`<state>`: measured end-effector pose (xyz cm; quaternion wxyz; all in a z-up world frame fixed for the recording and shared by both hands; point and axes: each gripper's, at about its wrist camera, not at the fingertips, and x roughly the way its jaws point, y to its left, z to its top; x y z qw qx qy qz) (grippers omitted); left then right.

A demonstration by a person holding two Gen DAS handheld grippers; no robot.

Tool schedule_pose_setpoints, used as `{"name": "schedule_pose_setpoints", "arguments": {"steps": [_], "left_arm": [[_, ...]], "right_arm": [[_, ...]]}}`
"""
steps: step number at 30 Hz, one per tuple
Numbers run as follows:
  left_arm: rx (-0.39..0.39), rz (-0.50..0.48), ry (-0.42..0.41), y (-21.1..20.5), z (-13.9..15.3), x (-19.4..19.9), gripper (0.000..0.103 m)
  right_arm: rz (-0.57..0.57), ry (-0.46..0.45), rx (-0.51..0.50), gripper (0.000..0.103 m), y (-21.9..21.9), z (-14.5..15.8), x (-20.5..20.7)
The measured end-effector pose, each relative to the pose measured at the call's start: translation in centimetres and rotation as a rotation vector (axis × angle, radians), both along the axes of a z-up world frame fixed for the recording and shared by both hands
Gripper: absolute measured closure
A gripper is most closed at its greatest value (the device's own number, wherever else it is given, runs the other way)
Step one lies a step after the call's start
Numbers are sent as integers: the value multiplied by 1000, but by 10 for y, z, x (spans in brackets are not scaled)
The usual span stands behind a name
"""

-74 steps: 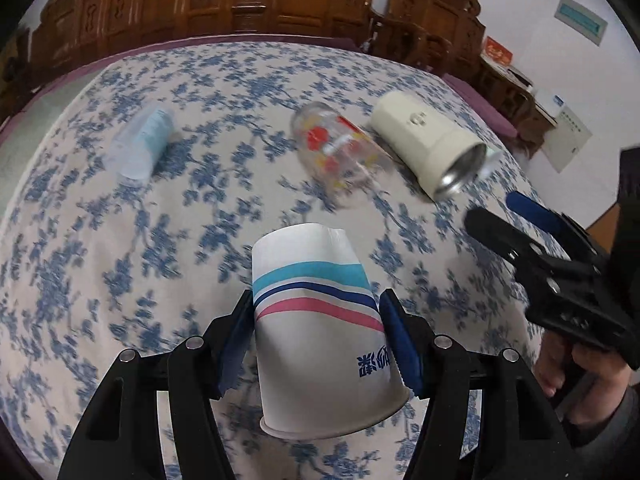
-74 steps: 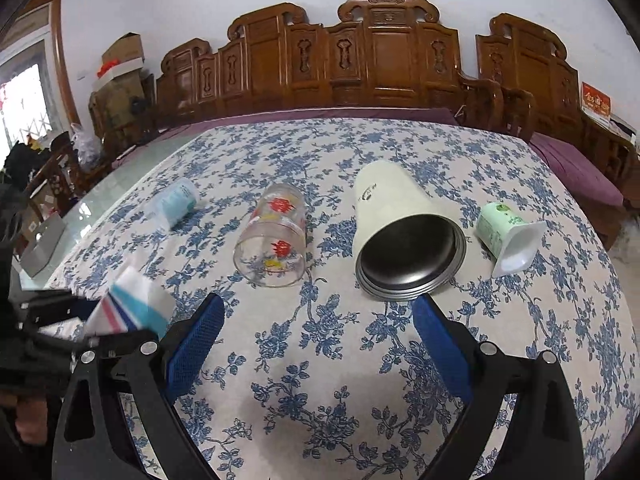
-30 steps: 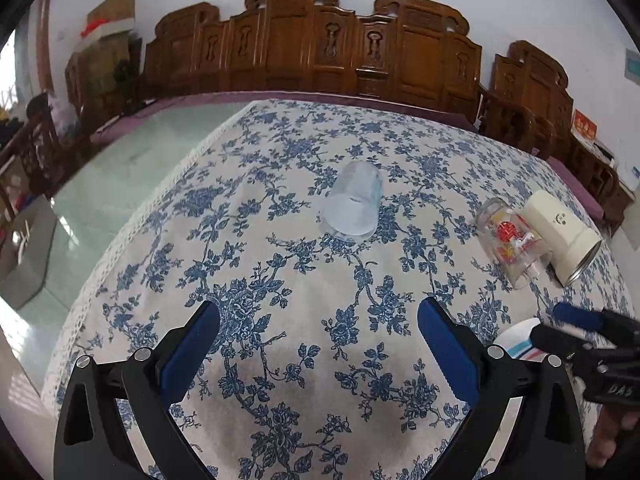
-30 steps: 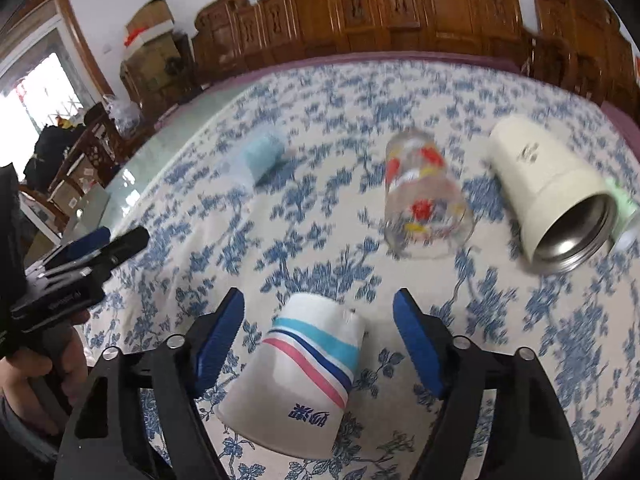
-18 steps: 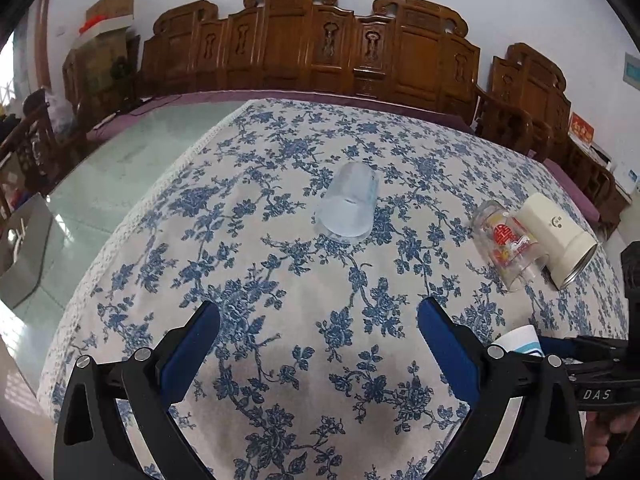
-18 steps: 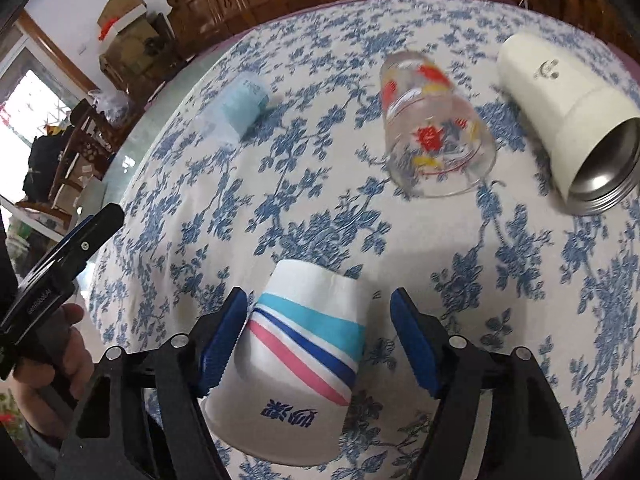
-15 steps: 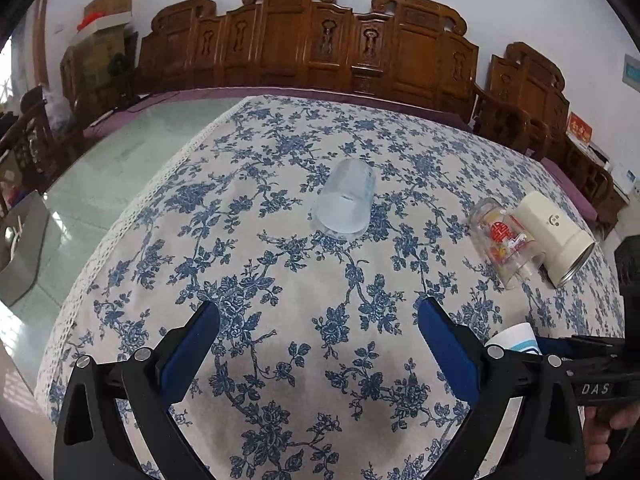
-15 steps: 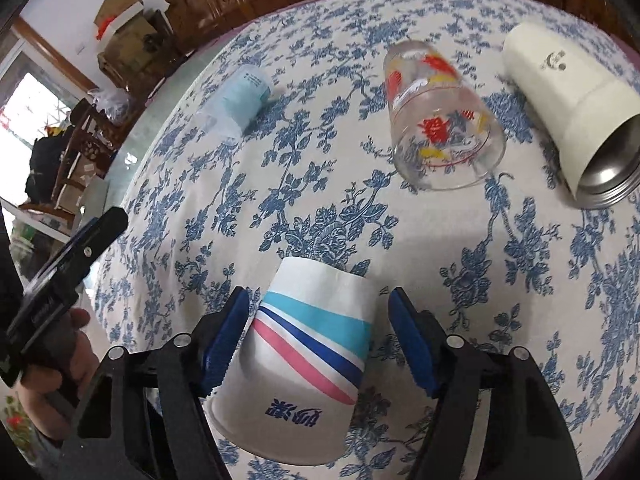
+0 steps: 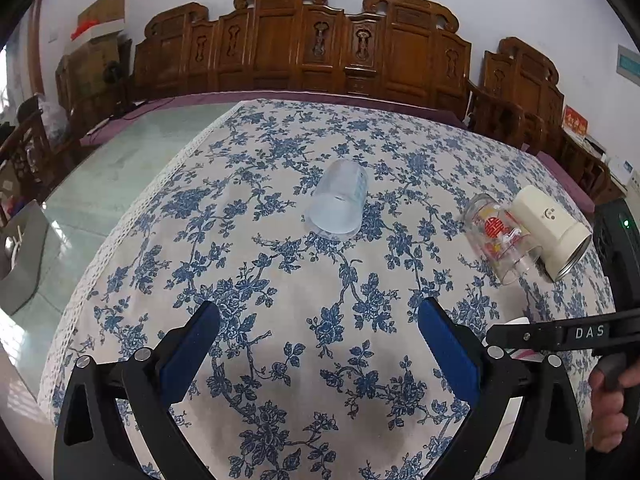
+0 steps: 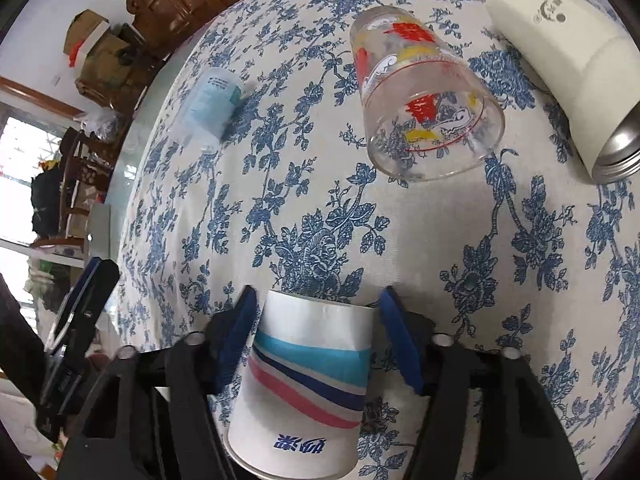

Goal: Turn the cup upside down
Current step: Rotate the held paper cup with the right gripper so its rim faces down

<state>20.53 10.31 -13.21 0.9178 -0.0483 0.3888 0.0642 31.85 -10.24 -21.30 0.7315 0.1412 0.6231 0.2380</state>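
A white paper cup point(image 10: 308, 380) with teal, navy and pink stripes stands upside down on the flowered tablecloth, between the fingers of my right gripper point(image 10: 318, 344). The jaws have narrowed around it; the left pad touches its side, the right pad sits at its edge, so I cannot tell whether they grip. In the left wrist view only a sliver of the cup point(image 9: 518, 322) shows behind the right gripper's finger. My left gripper point(image 9: 318, 344) is open and empty over bare cloth at the table's near left.
A clear blue plastic cup point(image 9: 338, 204) lies on its side mid-table. A printed glass point(image 10: 420, 96) and a cream steel-lined tumbler point(image 10: 560, 52) lie on their sides at the right. Carved wooden chairs point(image 9: 320, 48) line the far edge. The glass tabletop edge point(image 9: 100, 184) lies left.
My left gripper let go of the paper cup and swung left. My right gripper moved down over the cup and its jaws have closed in around it.
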Motion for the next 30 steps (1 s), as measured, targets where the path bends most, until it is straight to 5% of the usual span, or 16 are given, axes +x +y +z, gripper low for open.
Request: {"name": "schedule_pose_setpoints", "arguments": {"steps": [10, 18, 26, 30], "left_arm": [[22, 16, -4, 1, 0, -2, 8], [53, 9, 0, -6, -2, -1, 8], [60, 0, 0, -10, -3, -1, 8], [63, -1, 0, -11, -2, -1, 8]], "right_arm": [[17, -330, -14, 46, -6, 51, -10], [109, -647, -232, 46, 7, 70, -39], [169, -789, -336, 46, 13, 61, -68], [160, -780, -314, 47, 11, 57, -77]]}}
